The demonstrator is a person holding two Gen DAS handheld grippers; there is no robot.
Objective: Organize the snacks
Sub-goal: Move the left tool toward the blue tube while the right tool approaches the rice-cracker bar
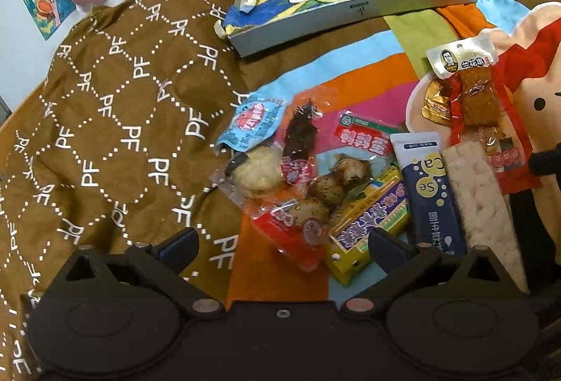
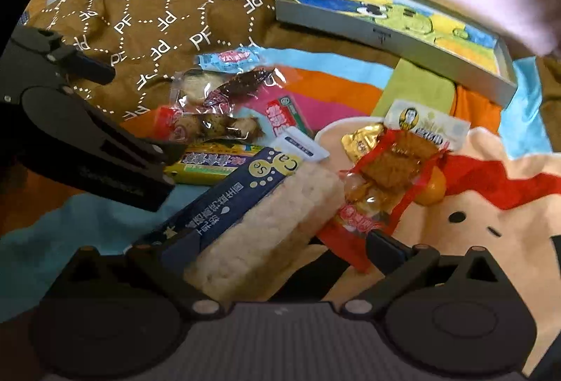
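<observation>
Both grippers are spread and empty; the right gripper (image 2: 280, 240) is best centred across the rice cracker bar (image 2: 259, 237) before closing, the neighbouring navy tube (image 2: 224, 195) excluded.

The left gripper (image 1: 280, 240) hovers over the yellow box (image 1: 364, 226).

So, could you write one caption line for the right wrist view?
Open right tongs straddle a rice cracker bar amid a snack pile, with the grey tray beyond.

Glossy, crinkled clear-plastic snack wrappers (image 1: 298, 170) lay on a matt, striped cotton-like bedspread (image 1: 350, 75); a smooth grey metal-looking tray (image 1: 354, 18) sat behind, near a soft brown printed cloth (image 1: 115, 107) and matt black plastic tongs (image 1: 280, 244).
</observation>
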